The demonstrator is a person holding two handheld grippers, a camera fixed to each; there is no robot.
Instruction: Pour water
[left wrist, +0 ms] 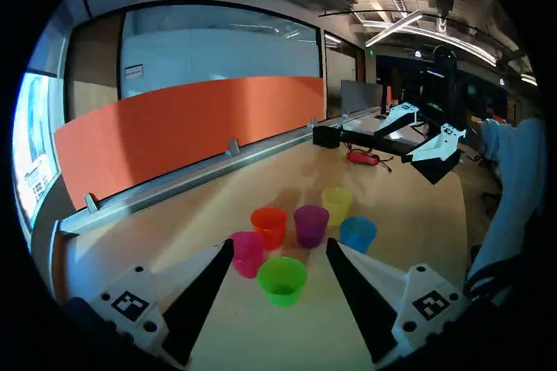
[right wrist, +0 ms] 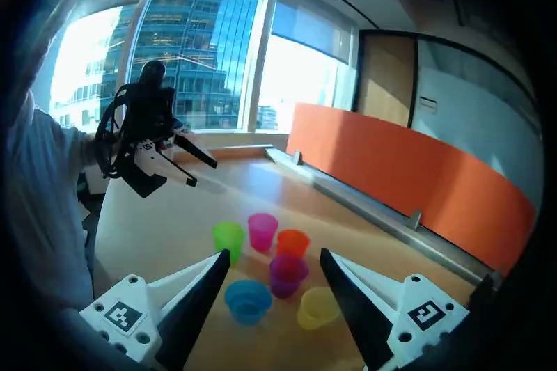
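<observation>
Six small plastic cups stand clustered on a wooden table [left wrist: 209, 218]. In the left gripper view, the green cup [left wrist: 282, 280] sits between the fingertips of my open left gripper [left wrist: 278, 246], with the pink cup [left wrist: 247, 253] by the left finger. Behind them are orange [left wrist: 269, 226], purple [left wrist: 310, 225], yellow [left wrist: 337, 204] and blue [left wrist: 358, 233] cups. In the right gripper view, my open right gripper [right wrist: 273, 256] hovers over the purple cup [right wrist: 288, 275], the blue cup [right wrist: 248, 301] and the yellow cup [right wrist: 318, 307]. Neither gripper holds anything.
An orange partition [left wrist: 188, 127] with a metal rail [left wrist: 209, 169] runs along the table's far side. A red object [left wrist: 363, 157] and a black box [left wrist: 326, 136] lie farther back. The right gripper [left wrist: 421, 145] and a light sleeve [left wrist: 515, 183] are at the right. Windows [right wrist: 202, 65] are behind the left gripper [right wrist: 204, 172].
</observation>
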